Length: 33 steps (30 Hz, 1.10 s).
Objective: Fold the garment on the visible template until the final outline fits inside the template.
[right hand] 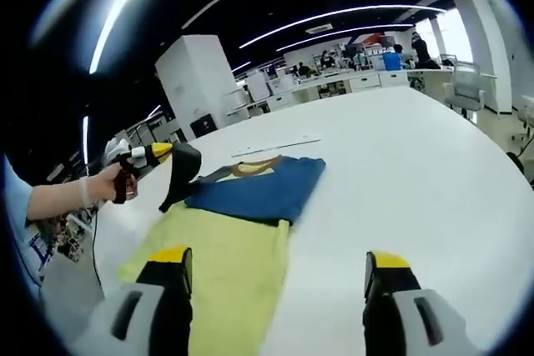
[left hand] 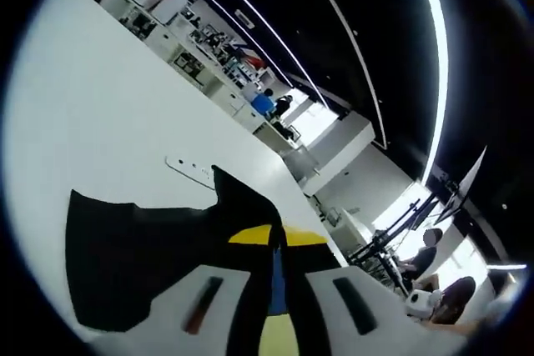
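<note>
Mid-fold: left gripper [right hand: 171, 156] pinching dark sleeve [right hand: 182, 174] of blue-yellow cotton shirt [right hand: 250, 198], frame centre; right gripper [right hand: 275, 277] spread, empty; folding unfinished.

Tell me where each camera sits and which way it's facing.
Left gripper view: rides the left gripper, shut on the garment's black sleeve, looking across the white table at a tilt.
Right gripper view: rides the open right gripper, facing the garment; a hand holds the left gripper.
Shared: garment, table.
</note>
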Motion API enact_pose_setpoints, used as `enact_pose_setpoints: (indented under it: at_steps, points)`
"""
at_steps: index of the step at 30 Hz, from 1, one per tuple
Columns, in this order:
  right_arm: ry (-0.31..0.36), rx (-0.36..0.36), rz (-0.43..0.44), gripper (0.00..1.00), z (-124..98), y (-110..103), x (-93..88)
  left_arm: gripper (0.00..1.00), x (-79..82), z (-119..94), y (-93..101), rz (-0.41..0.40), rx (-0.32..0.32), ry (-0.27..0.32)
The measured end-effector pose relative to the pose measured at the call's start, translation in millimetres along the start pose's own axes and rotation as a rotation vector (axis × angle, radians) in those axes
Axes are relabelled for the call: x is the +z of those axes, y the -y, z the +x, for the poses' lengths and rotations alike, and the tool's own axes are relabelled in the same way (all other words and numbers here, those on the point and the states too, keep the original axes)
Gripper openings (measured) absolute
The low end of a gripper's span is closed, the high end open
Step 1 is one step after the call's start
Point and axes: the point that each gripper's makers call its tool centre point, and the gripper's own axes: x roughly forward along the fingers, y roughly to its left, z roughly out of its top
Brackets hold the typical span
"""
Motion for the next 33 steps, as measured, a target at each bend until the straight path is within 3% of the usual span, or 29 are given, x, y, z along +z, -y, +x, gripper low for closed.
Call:
enact_pose_setpoints:
  at_steps: [16, 29, 31, 33]
  points:
    - [0.004, -0.029, 0.045, 0.85, -8.4, 20.6, -9.9, 0.0, -56.0, 65.5, 53.0, -0.093, -0.125, -0.064]
    - [-0.019, -0.026, 0.042, 0.85, -7.0, 15.2, -19.9, 0.0, -120.6, 88.8, 79.2, -0.106, -0.176, -0.201]
    - [-0.02, -0.024, 0.044, 0.85, -6.7, 14.4, -20.5, 0.0, -132.4, 89.7, 87.9, -0.094, -0.207, -0.228]
    - [-0.023, -0.022, 0.042, 0.85, -6.7, 13.4, -20.9, 0.0, -148.0, 91.5, 80.2, -0.076, -0.169, -0.273]
